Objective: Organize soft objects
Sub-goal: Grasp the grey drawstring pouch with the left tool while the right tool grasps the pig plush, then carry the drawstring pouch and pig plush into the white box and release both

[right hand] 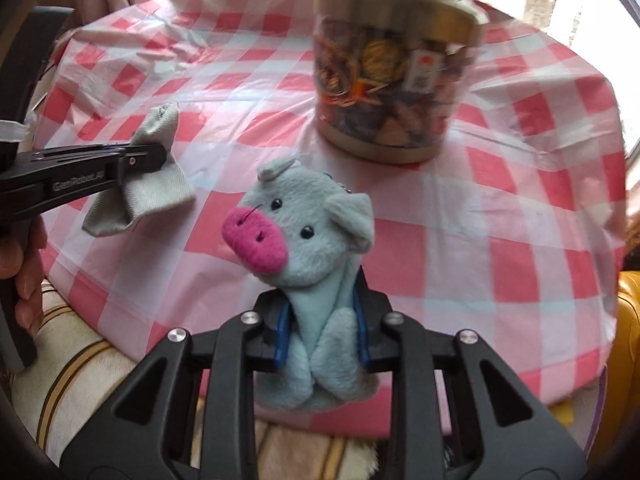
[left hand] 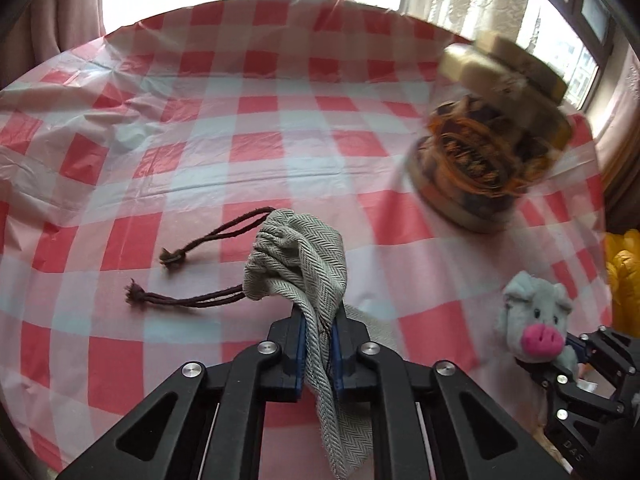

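My left gripper is shut on a grey herringbone drawstring pouch, held just above the table; its brown cords trail to the left. In the right wrist view the pouch hangs from the left gripper at the left. My right gripper is shut on the body of a grey plush pig with a pink snout, held upright over the table's near edge. The pig and the right gripper also show at the lower right of the left wrist view.
A round table with a red and white checked cloth fills both views. A clear jar with a gold lid, full of wrapped sweets, stands at the far right of the table. A yellow object lies beyond the right edge. A striped cushion lies below the near edge.
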`<state>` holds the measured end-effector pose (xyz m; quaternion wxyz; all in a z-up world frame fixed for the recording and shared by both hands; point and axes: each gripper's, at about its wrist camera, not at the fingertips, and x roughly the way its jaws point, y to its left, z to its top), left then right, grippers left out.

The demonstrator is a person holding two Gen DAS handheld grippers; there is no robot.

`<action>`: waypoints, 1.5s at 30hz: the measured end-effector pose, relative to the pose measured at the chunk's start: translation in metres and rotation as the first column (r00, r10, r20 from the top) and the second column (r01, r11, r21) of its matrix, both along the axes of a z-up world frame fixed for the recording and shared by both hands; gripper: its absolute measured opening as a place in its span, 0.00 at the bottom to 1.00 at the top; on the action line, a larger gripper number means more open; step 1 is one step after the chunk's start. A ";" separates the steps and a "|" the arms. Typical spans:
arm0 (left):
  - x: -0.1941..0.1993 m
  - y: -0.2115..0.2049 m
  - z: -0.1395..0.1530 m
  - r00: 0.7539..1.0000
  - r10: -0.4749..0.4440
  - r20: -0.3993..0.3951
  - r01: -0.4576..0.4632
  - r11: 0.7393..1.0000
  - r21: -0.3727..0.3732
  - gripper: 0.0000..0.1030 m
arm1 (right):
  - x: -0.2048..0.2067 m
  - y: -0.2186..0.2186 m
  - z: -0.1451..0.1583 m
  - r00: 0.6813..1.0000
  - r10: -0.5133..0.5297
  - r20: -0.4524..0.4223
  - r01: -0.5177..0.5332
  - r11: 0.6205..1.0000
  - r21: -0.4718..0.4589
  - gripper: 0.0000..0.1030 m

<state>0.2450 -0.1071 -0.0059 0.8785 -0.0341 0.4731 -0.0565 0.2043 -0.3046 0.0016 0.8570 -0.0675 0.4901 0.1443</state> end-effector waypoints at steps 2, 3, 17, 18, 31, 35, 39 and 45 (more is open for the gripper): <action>-0.010 -0.010 0.012 0.999 -0.027 0.020 0.028 0.999 -0.039 0.10 | -0.011 -0.011 0.009 1.000 -0.023 0.016 0.023 1.000 -0.009 0.28; -0.016 -0.017 0.018 0.999 -0.042 0.031 0.043 0.997 -0.060 0.10 | -0.018 -0.019 0.015 0.999 -0.042 0.025 0.042 0.999 -0.014 0.28; -0.123 -0.156 0.064 0.929 -0.362 0.079 0.368 0.878 -0.307 0.10 | -0.128 -0.157 0.062 0.945 -0.315 0.088 0.322 0.943 -0.084 0.28; -0.129 -0.164 0.064 0.921 -0.383 0.077 0.387 0.867 -0.316 0.10 | -0.136 -0.167 0.062 0.938 -0.336 0.086 0.343 0.935 -0.092 0.28; -0.162 -0.225 0.036 0.890 -0.456 -0.022 0.416 0.830 -0.372 0.56 | -0.184 -0.215 0.063 0.887 -0.452 0.094 0.461 0.878 -0.131 0.51; -0.172 -0.215 0.038 0.896 -0.444 -0.022 0.405 0.835 -0.372 0.68 | -0.189 -0.212 0.062 0.886 -0.454 0.095 0.463 0.876 -0.134 0.60; -0.190 -0.204 0.032 0.898 -0.437 -0.058 0.385 0.842 -0.379 0.73 | -0.198 -0.210 0.064 0.883 -0.458 0.098 0.468 0.874 -0.128 0.65; -0.218 -0.195 0.028 0.899 -0.429 -0.091 0.373 0.857 -0.356 0.80 | -0.214 -0.209 0.065 0.882 -0.461 0.097 0.471 0.872 -0.134 0.66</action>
